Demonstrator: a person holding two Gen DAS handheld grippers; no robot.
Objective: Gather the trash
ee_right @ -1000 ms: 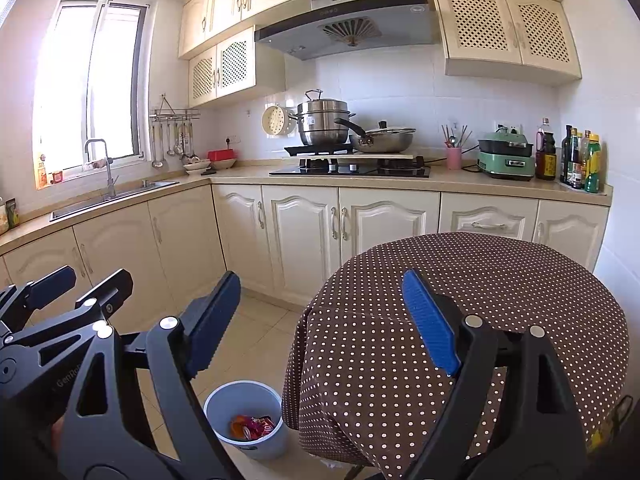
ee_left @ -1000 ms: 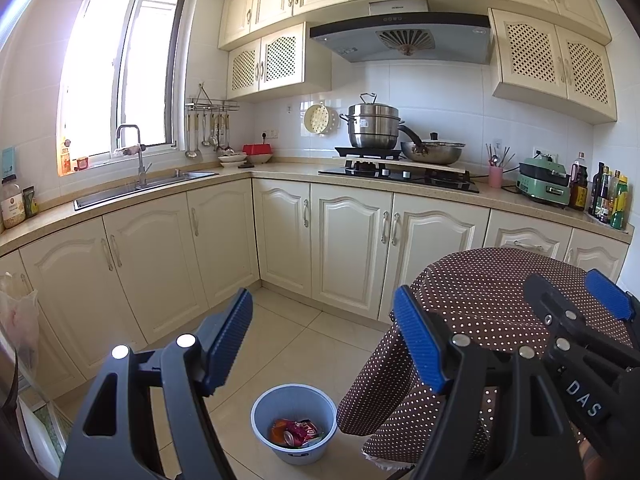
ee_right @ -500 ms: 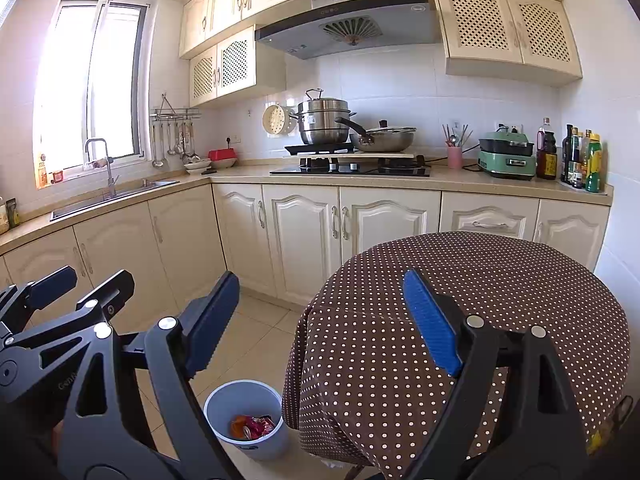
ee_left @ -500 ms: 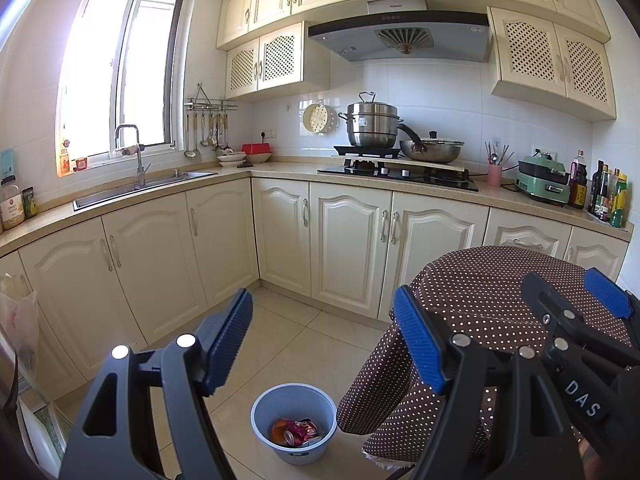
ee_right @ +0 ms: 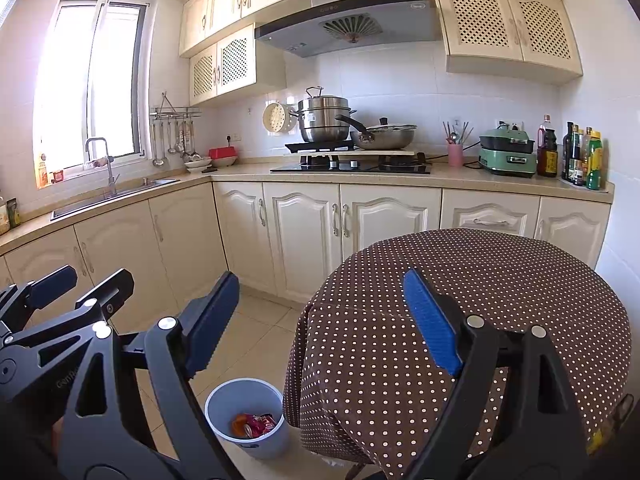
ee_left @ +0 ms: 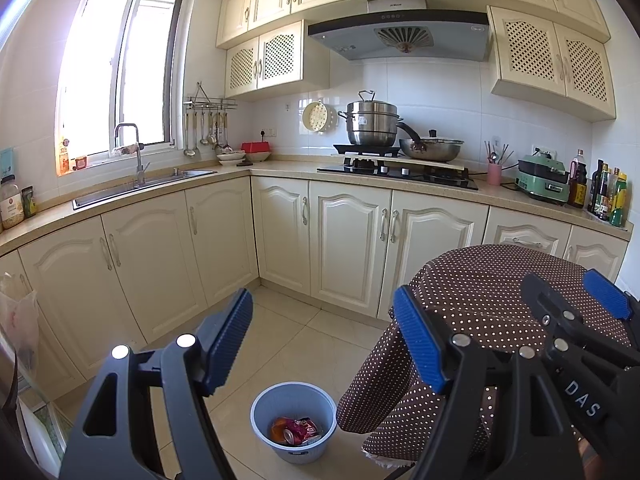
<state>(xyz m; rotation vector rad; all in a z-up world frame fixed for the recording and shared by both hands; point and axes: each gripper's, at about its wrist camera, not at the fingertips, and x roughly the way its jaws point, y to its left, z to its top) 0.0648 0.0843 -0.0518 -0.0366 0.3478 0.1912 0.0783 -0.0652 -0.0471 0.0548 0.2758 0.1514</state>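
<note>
Nothing has changed in the last second: both views match the earlier ones, with neither hand shifting and neither set of jaws moving. The left claw (ee_left: 322, 344) hangs with its blue ribbed pads wide apart and nothing between them, and the right claw (ee_right: 320, 324) is likewise spread and empty. By my reading, this stillness means the collecting is either finished or paused. No loose trash shows on the round counter draped in a brown cloth with white polka dots (ee_right: 500, 280), nor on the beige tiled floor (ee_left: 320, 344).

The task's things sit low in both views. A small round pale-blue plastic bin (ee_left: 294, 398) stands upright on the floor just beside the hanging edge of the dotted cloth, its open mouth facing straight up. Inside lies a heap of crumpled red and orange snack wrappers (ee_left: 294, 430), resting on the bottom, well below the rim. The wrappers are bunched, so no clear long axis can be told. The bin's own axis is vertical.

From the left wrist view, the right claw's black frame crosses the lower right corner, over the cloth. Both claws point slightly downward, toward the cream kitchen cabinets (ee_left: 348, 240) beyond. If more trash remains, it is out of sight here.
</note>
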